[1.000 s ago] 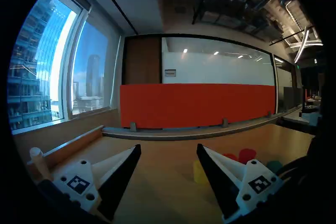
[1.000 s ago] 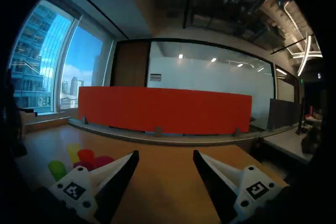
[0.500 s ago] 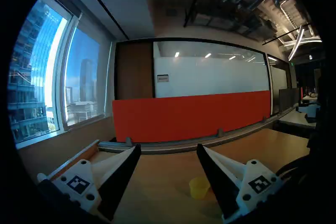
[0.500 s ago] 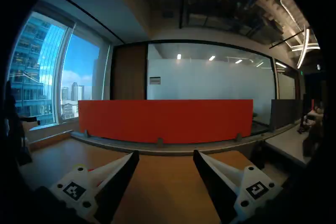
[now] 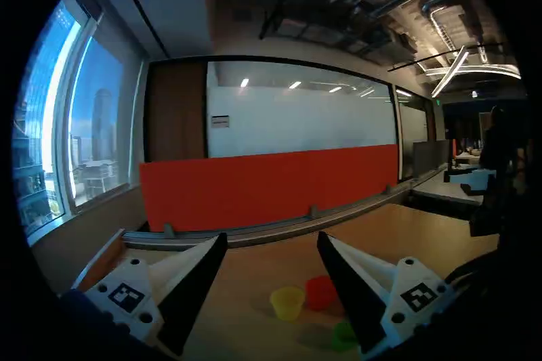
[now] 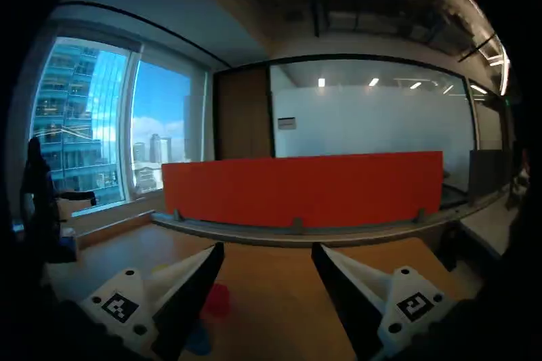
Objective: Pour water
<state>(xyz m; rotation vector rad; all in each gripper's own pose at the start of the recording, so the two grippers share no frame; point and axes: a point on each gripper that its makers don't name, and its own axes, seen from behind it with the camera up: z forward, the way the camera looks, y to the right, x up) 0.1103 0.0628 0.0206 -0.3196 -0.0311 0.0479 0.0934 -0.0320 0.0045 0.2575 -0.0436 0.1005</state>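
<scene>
Since 0.5 s ago the left gripper view has swung rightward: the orange panel has slid toward the left, and where 1 cup lay between the fingers there are now 3. The left gripper (image 5: 271,235) hangs above the light wooden tabletop (image 5: 251,286) with its 2 white-and-black fingers spread wide and nothing between them. Low in the gap sits the small yellow plastic cup (image 5: 287,302), upright on the table. The small red plastic cup (image 5: 320,292) stands just beside it on its right, touching or nearly so. The small green plastic cup (image 5: 344,335) lies nearer the camera, partly hidden behind the right finger. The long orange partition panel (image 5: 271,185) runs along the table's far edge, with a tall window (image 5: 74,151) at the left.

The right gripper view has turned leftward over the same interval, so the window (image 6: 101,131) takes more of it and cups have come into sight. The right gripper (image 6: 266,246) is also wide open and empty above the tabletop (image 6: 284,307). The red cup (image 6: 218,299) sits on the table against the inner edge of the left finger, partly covered by it. Below it a blue rounded piece (image 6: 198,342) peeks out; I cannot tell what it is.
</scene>
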